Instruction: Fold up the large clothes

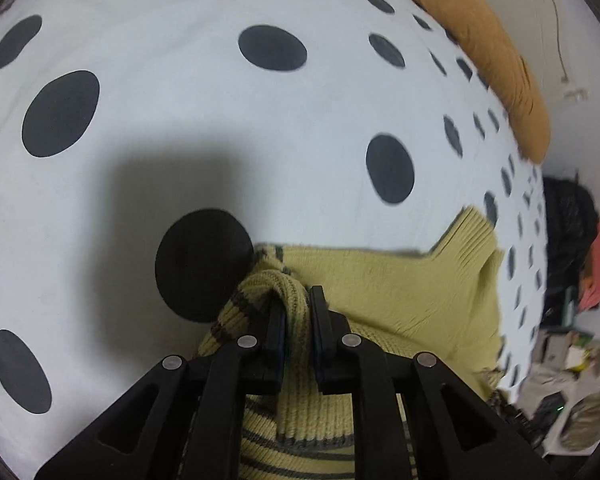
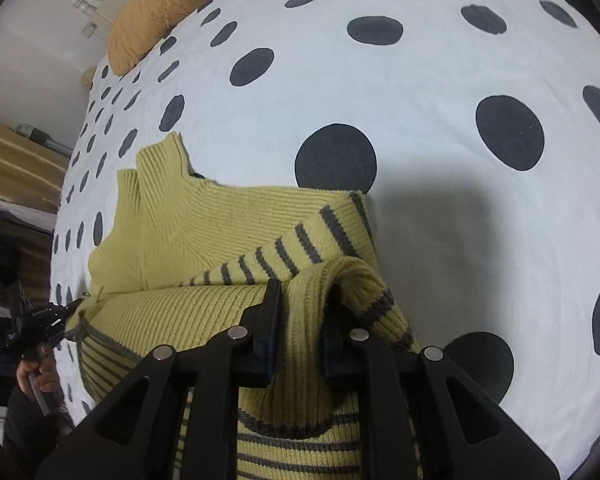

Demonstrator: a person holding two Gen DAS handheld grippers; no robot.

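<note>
While the yellow-green knit sweater [image 1: 400,292] lies spread on the bed's white cover with dark dots [image 1: 220,128], both grippers hold bunched folds of it close to their lenses. The left gripper [image 1: 298,320] is pinching a thick ridge of striped ribbed knit between its two black fingers; the fabric fills the gap, so the pads' inner faces are hidden. The right gripper [image 2: 300,316] likewise clamps a humped fold of the same sweater [image 2: 204,240], with a grey-striped sleeve [image 2: 276,256] lying diagonally across the plain body just beyond it. The ribbed turtleneck collar [image 2: 160,160] points away toward the far side of the bed.

Much of the garment is cut off: its lower part runs under the gripper frames and out of the bottom edge in both views, so its full outline cannot be made out. At the left edge of the right wrist view, a hand [image 2: 36,376] grasping a black gripper handle is only partly visible. An orange-brown pillow [image 1: 496,56] sits at the bed's far edge. Clutter beside the bed [image 1: 568,360] is too distorted to identify.
</note>
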